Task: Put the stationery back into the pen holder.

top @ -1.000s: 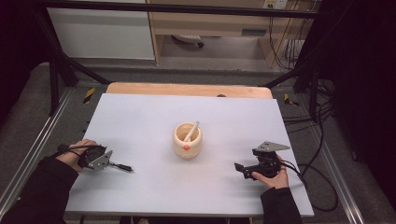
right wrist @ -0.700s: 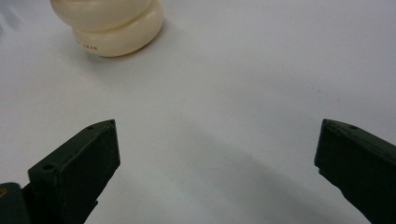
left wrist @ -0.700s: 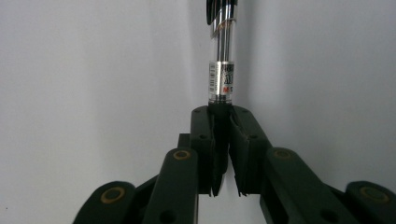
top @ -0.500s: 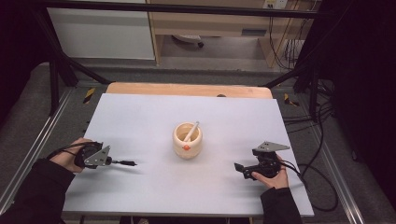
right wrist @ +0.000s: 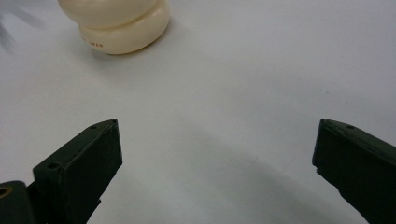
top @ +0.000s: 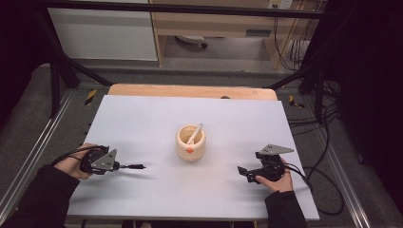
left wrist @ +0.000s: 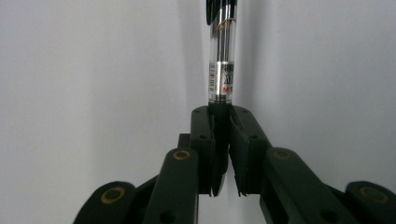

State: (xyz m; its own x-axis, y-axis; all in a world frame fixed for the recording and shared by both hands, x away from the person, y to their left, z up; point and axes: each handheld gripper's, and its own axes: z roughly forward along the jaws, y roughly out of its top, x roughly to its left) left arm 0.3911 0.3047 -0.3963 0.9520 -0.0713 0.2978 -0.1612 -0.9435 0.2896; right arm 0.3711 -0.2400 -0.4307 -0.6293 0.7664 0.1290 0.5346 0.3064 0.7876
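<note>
While my left gripper [left wrist: 220, 140] is clamped tight on the tail end of a slim ballpoint pen with a clear plastic barrel, a printed label and a black grip section [left wrist: 221, 60], I judge the thing as very light and stiff, so weight is no worry. What matters is that the barrel looks smooth and round, so it may roll or swivel between the pads if I knock its tip. In the high view I hold the pen [top: 132, 166] level, just above the pale lilac table top [top: 142, 118] at the near left, its free end pointing right toward the middle of the table. Most of its length sticks out past my jaws, so the hold is an end grip and gives the far tip a long lever. A hold nearer the middle would be steadier, but this one leaves the tip free to go into something.

A cream, round ceramic holder with a small orange mark on its side [top: 190, 142] stands at the centre, well apart from the pen, with a pale stick [top: 195, 134] leaning in it. It looks hard and breakable, and light enough to tip if I bump its rim.

My right gripper [top: 252, 172] sits at the near right with its jaws spread wide and nothing between them; its own camera sees the holder's base [right wrist: 123, 28] farther off.
</note>
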